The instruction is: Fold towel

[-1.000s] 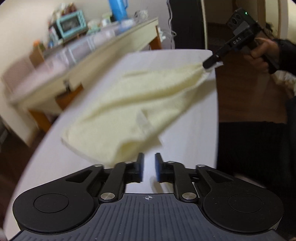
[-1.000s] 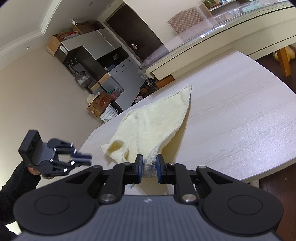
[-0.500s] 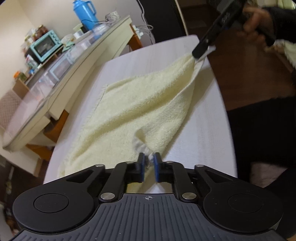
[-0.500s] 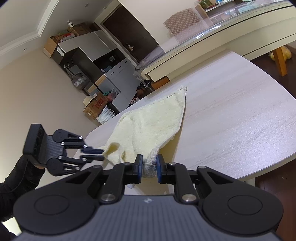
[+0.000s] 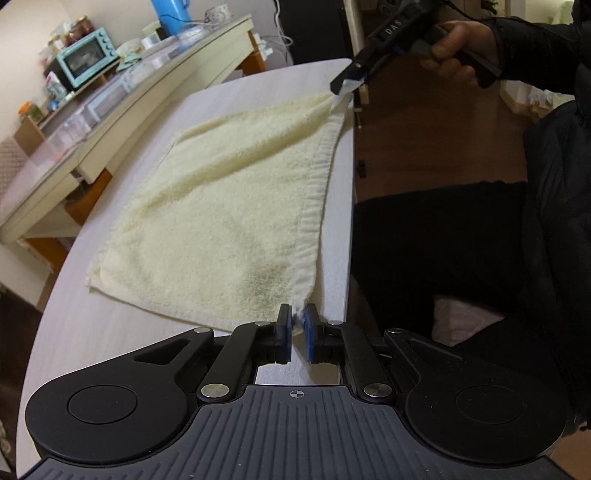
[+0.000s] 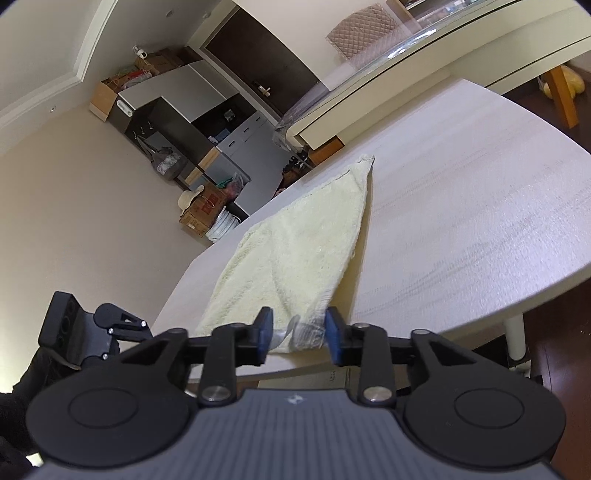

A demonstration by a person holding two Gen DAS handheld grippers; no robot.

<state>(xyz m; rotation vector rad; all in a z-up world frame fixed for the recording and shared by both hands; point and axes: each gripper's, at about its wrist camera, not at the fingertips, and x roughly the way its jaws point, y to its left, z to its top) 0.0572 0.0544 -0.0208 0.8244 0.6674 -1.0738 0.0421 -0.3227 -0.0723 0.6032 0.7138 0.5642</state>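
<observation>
The bench (image 5: 122, 332) is a pale wood-grain top with a rounded edge, over a dark wooden floor (image 5: 443, 147). Beyond it stands a long cream counter (image 5: 155, 99) carrying a teal toaster oven (image 5: 86, 61) and a blue flask (image 5: 168, 14). The right wrist view shows a grey cabinet unit (image 6: 192, 107) and cardboard boxes (image 6: 203, 214) against a beige wall.

The left tongs (image 5: 297, 334) are nearly closed, pinching the near corner of the towel (image 5: 229, 206) between 2 blue pads. The right tongs (image 6: 297, 336) stand partly open, pads apart on either side of a towel corner and its label; whether either pad touches the cloth cannot be told.

The pale yellow towel lies spread flat on the bench, near its edge, stretching between the 2 tongs, with its hemmed edge running from one to the other.
</observation>
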